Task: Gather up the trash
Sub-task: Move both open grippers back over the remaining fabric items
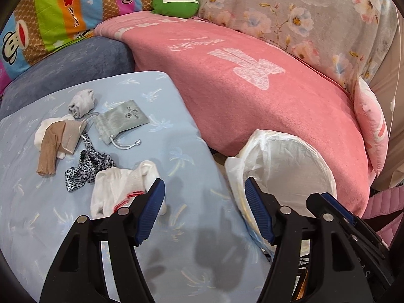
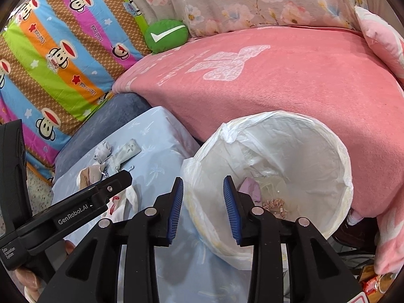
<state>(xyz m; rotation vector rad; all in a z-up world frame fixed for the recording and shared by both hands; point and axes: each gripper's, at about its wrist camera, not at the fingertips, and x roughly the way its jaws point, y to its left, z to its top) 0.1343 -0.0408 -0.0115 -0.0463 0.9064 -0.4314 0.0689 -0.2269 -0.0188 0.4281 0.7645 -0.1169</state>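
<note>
Left gripper (image 1: 203, 194): standing wide apart with nothing between the pads, hanging over the pale blue sheet (image 1: 176, 131) just beside the white sock (image 1: 118, 189).
Right gripper (image 2: 203, 199): gaping at a middling width and gripping nothing, hovering over the near rim of the lined bin (image 2: 328, 136).
Trash still lying out: the white sock with red stitching nearest the left fingers; beyond it the leopard-print strip (image 1: 88, 169), the tan stocking (image 1: 50, 149), the grey drawstring pouch (image 1: 123, 121) and the grey balled sock (image 1: 82, 102), all crowding together on the sheet.
Bin: sitting between the sheet and the pink blanket (image 1: 252, 96), its white liner folding over the rim; a mauve scrap (image 2: 250, 189) and some pinkish bits are already resting at the bottom.
Step in hand: judging by the poses, the left gripper is lining up for the nearest sock while the right one is idling at the bin.
Doing it well: aiming for the bunched middle of the sock, not a loose edge; pressing the pads down far enough to catch cloth without pinching the sheet underneath; lifting clear before swinging across.
Watching for: the liner's floppy rim catching a finger, and the two grippers crowding each other over the bin mouth.
</note>
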